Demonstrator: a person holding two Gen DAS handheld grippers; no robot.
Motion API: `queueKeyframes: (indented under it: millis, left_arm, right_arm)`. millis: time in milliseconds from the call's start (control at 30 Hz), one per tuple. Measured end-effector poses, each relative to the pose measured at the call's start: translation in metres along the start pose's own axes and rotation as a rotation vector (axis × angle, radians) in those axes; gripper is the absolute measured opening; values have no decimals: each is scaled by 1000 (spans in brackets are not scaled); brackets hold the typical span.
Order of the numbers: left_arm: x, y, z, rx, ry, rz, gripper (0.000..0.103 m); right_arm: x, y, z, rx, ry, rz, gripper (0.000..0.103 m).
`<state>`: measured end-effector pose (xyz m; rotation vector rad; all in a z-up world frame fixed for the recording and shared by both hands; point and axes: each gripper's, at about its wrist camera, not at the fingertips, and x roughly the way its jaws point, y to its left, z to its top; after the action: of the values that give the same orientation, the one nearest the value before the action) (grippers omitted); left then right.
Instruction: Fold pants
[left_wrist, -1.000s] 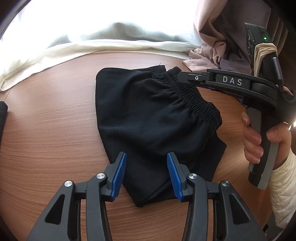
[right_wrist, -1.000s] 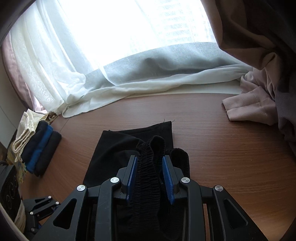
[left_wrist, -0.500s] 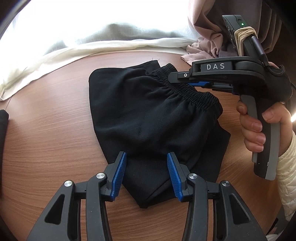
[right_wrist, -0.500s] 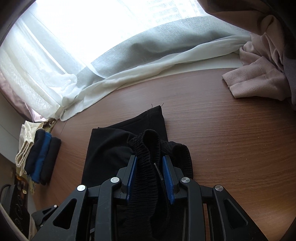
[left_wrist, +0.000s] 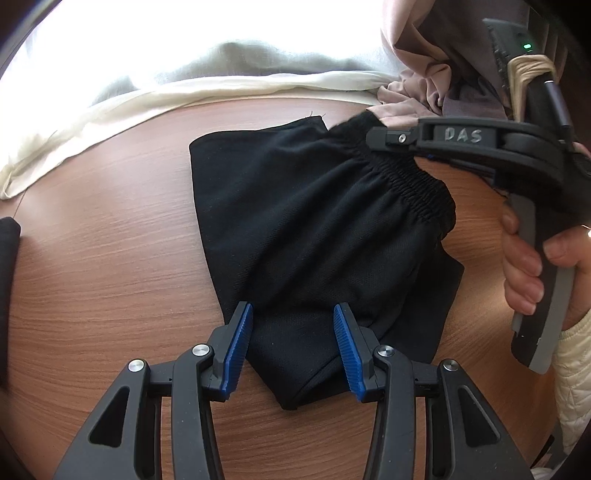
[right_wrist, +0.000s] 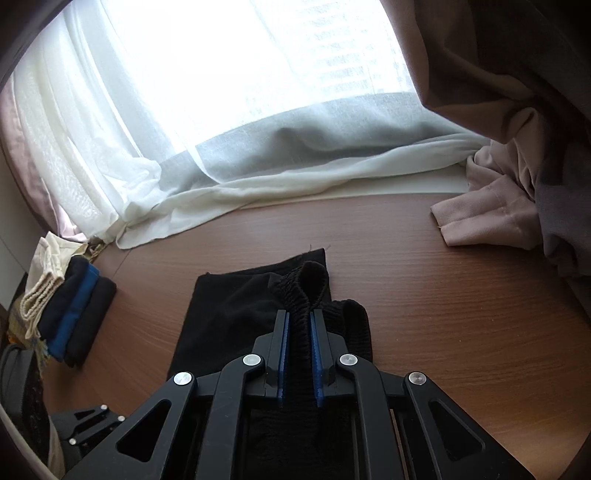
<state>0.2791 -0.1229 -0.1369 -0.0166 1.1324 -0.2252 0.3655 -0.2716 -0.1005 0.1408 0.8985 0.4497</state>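
Note:
Black pants (left_wrist: 314, 221) lie partly folded on the wooden table (left_wrist: 110, 258). Their elastic waistband (left_wrist: 410, 184) is at the right and is lifted off the table. My right gripper (right_wrist: 299, 325) is shut on the waistband (right_wrist: 295, 295); in the left wrist view it (left_wrist: 391, 138) comes in from the right, held by a hand. My left gripper (left_wrist: 293, 321) is open, its blue pads on either side of the pants' near folded corner (left_wrist: 295, 369), low over the cloth. The rest of the pants (right_wrist: 229, 306) lies flat on the table.
White sheer curtains (right_wrist: 258, 166) lie along the table's far edge. A pink-brown curtain (right_wrist: 491, 218) bunches at the far right. A stack of folded clothes (right_wrist: 70, 314) sits at the table's left edge, its dark edge also in the left wrist view (left_wrist: 7, 258).
My right gripper has closed on the waistband, which it straddled loosely before, and raised it a little. My left gripper has stayed open over the near corner.

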Motion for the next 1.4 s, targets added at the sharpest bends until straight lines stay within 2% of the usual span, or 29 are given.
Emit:
queueKeyframes:
  millis: [200,367,400,533,633,767,967,1167,1400]
  left_arm:
    - [-1,2,-3,12,-1,4,47]
    - [-6,3,-4,-1,16,2,56]
    - [-11,4,-6,-15,14,-3,58]
    - [-30,13,-12,-62,-25,-3,61]
    - [-39,18,-16,-74,-42,20,61]
    - [-43,25,-23,-94,-37,22,61]
    - [-42,30,-33,-103,-15,33,61]
    - [-41,29,-28,-101,-41,44,61]
    - [-34,24,-12,-75,-80,56,61]
  right_arm:
    - [16,-17,-10,48,31,-29,13]
    - [7,-22,-12,47,18,-69,35]
    - [3,-22,-12,52,16,-85,37]
    - [-21,-21,-19,54,-11,-130,52]
    - [-41,-19,-29,68,-34,-122,62]
    - [-60,-19,-51,110,-9,-127,63]
    - [-57,-22,-79,211,33,-89,63]
    - [-47,-29,-87,311,43,-32,63]
    - [-37,-36,-85,370,45,-13,63]
